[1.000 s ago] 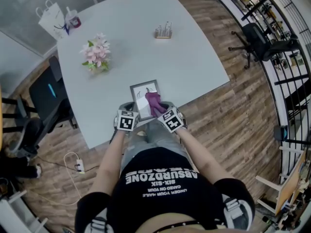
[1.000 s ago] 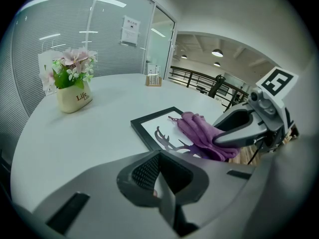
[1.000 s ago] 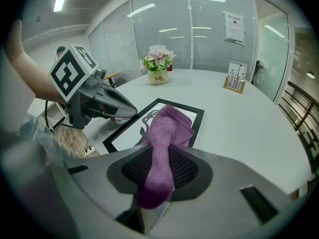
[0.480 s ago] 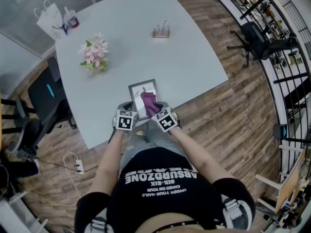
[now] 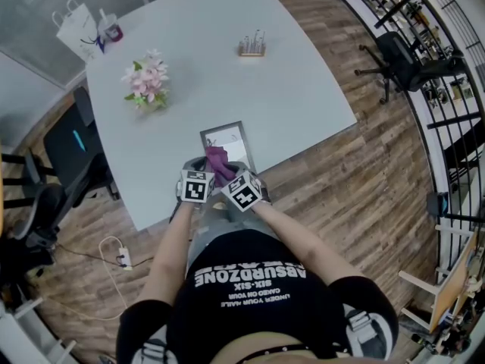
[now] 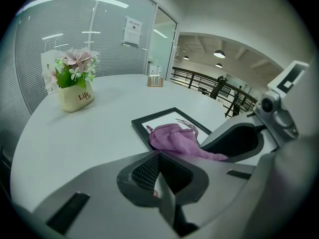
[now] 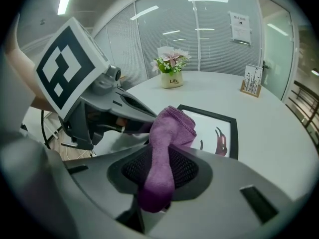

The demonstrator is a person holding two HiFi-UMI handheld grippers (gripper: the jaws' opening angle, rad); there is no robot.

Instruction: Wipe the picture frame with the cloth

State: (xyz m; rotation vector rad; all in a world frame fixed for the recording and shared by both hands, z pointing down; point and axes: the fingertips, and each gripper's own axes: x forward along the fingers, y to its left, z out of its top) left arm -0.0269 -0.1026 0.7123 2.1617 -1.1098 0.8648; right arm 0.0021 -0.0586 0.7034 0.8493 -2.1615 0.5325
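Pale table [image 5: 295, 89] holds the picture frame [image 5: 229, 137] lengthwise just ahead; right gripper [image 7: 158, 176] pinches the cloth [image 7: 168, 131] over its near end, left gripper [image 6: 157, 177] closed, empty, alongside.

picture frame [image 5: 231, 138] 1 | cloth [image 5: 217, 161] 1 | left tongs [image 6: 158, 177] 1 | right tongs [image 7: 156, 184] 1 | flower pot [image 5: 148, 89] 1 | table [image 5: 227, 67] 1

The flower pot [image 6: 76, 97] reads "Life"; the black shirt [image 5: 250, 279] reads "ABSURDZONE SIX-SIX".
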